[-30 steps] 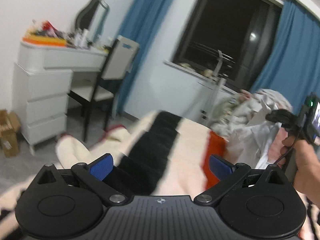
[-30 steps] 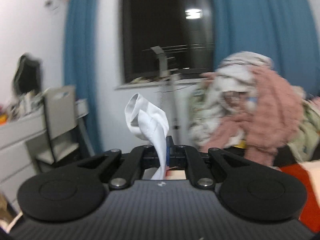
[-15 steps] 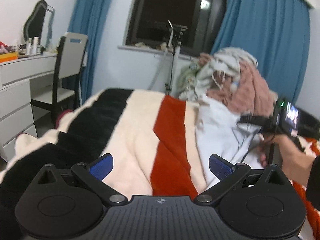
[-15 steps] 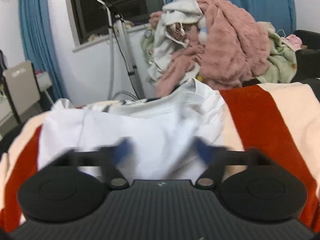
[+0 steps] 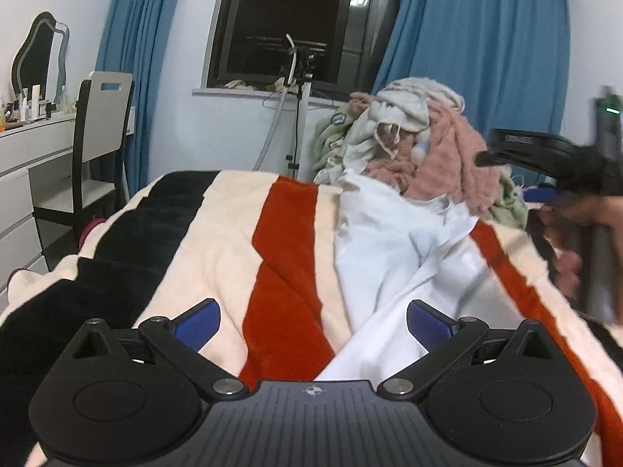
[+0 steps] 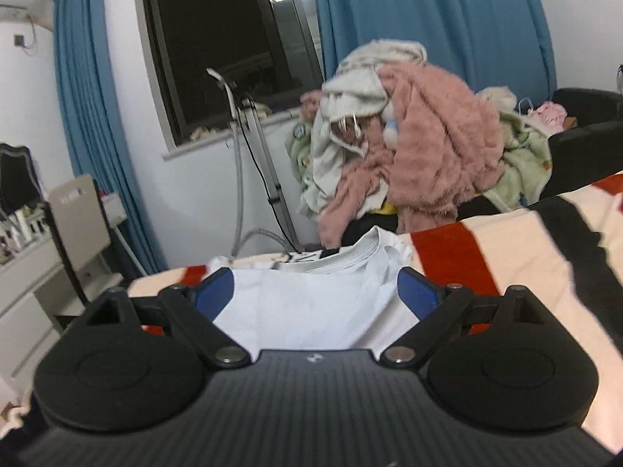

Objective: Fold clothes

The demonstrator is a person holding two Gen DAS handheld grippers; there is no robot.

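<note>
Left wrist view: the left gripper (image 5: pixel 313 323) is held low over the striped blanket (image 5: pixel 218 241) on the bed, jaws apart and empty, as they were 1 s ago. The white shirt (image 5: pixel 389 257) is now spread rumpled along the bed's right side, reaching toward the clothes pile (image 5: pixel 420 148) at the far edge. The right gripper (image 5: pixel 545 155) is seen blurred at the right.

Right wrist view: the right gripper (image 6: pixel 315 292), clamped on the shirt 1 s ago, is now seen with jaws apart, empty, above the white shirt (image 6: pixel 311 303), whose collar is turned to the far edge.
</note>
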